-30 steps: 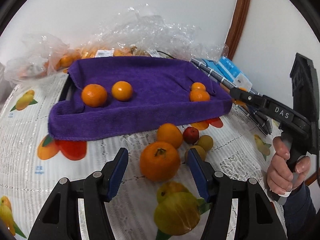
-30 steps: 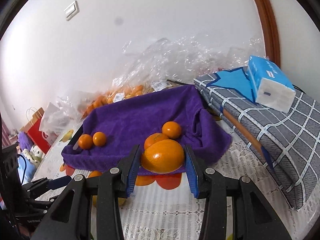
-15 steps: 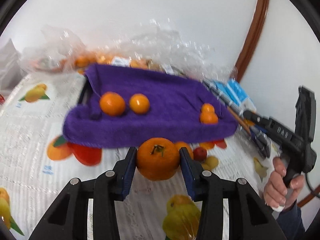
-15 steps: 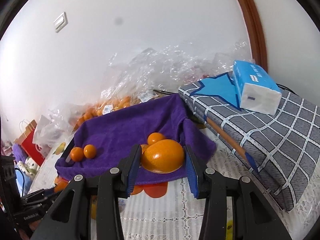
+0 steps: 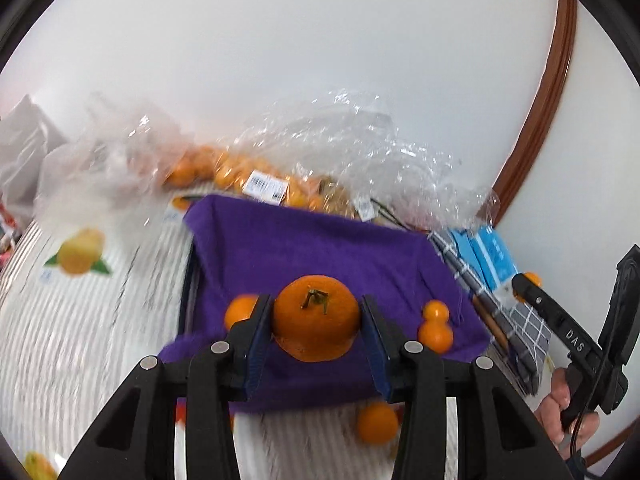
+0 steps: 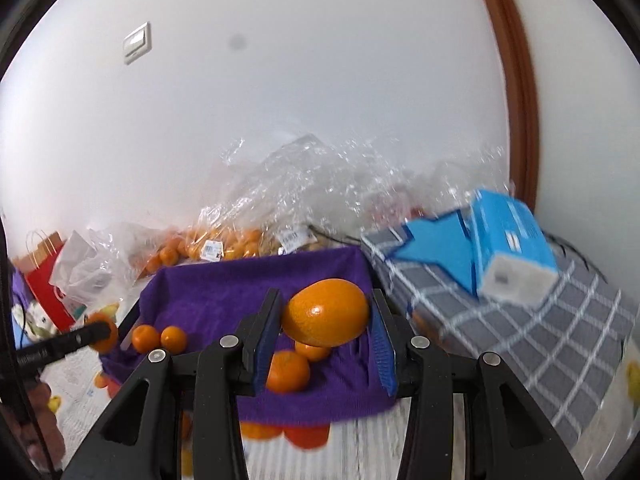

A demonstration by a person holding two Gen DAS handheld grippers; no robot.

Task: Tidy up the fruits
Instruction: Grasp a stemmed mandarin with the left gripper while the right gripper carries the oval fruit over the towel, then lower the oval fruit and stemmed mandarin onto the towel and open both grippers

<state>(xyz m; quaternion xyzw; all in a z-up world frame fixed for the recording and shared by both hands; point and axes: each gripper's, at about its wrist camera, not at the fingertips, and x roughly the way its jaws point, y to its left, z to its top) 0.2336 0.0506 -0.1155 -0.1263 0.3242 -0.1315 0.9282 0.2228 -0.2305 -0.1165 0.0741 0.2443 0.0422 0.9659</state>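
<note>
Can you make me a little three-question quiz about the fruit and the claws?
1. True or false: both claws are empty.
2. What colour is the towel where the loose oranges lie?
3. What does the left claw hold? A) a stemmed orange B) a tissue box C) nothing

Key:
1. False: the right claw grips a smooth orange too.
2. Purple.
3. A
</note>
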